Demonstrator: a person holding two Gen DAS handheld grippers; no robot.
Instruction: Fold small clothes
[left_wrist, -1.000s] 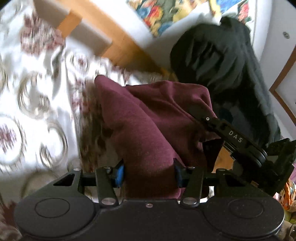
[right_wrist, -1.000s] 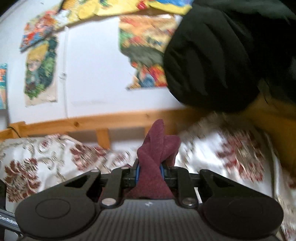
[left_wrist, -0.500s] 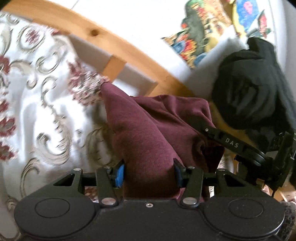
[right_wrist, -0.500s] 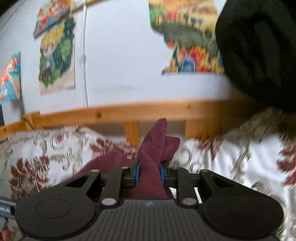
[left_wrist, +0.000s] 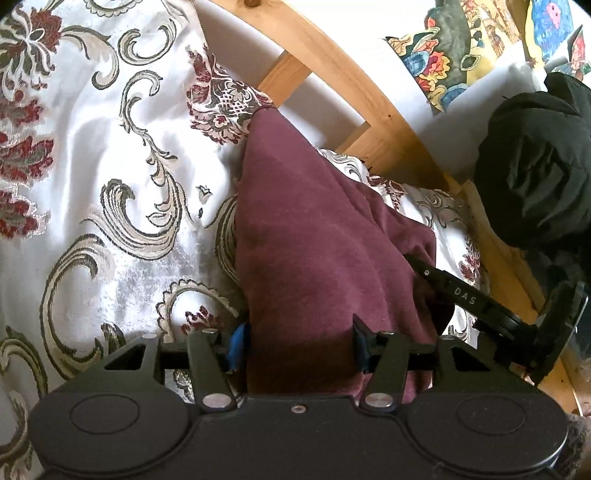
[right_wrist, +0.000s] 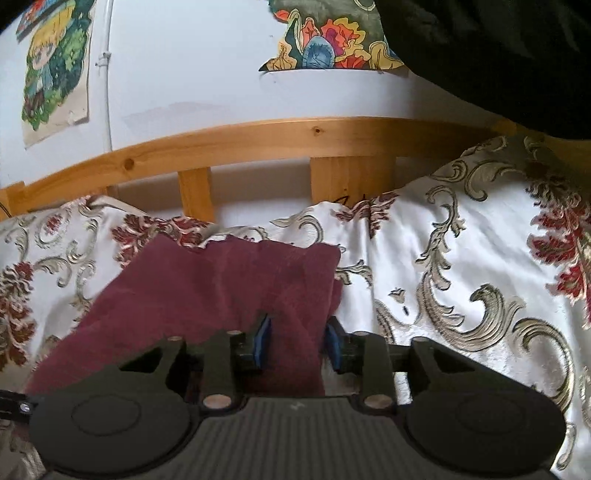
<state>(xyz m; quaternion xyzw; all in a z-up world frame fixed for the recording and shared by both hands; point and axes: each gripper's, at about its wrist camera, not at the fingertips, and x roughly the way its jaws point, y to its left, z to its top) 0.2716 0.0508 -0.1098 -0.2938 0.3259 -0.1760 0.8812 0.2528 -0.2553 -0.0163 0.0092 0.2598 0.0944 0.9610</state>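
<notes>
A small maroon garment (left_wrist: 310, 236) lies on the floral bedspread (left_wrist: 110, 166). My left gripper (left_wrist: 299, 347) stands wide around its near edge, blue pads apart, cloth between them. In the right wrist view the maroon garment (right_wrist: 207, 288) lies spread flat on the bedspread (right_wrist: 461, 266). My right gripper (right_wrist: 297, 343) has its jaws parted, with the garment's right edge lying between them. The right gripper's black body (left_wrist: 517, 317) shows at the garment's right side in the left wrist view.
A wooden bed rail (right_wrist: 258, 136) runs along the far edge of the bed against a white wall with colourful posters (right_wrist: 55, 66). A black jacket (left_wrist: 535, 166) hangs at the right end of the bed.
The garment came down from being held up and now lies flat on the bedspread. My right gripper's jaws opened from pinching the cloth. Both grippers moved lower, towards the bed.
</notes>
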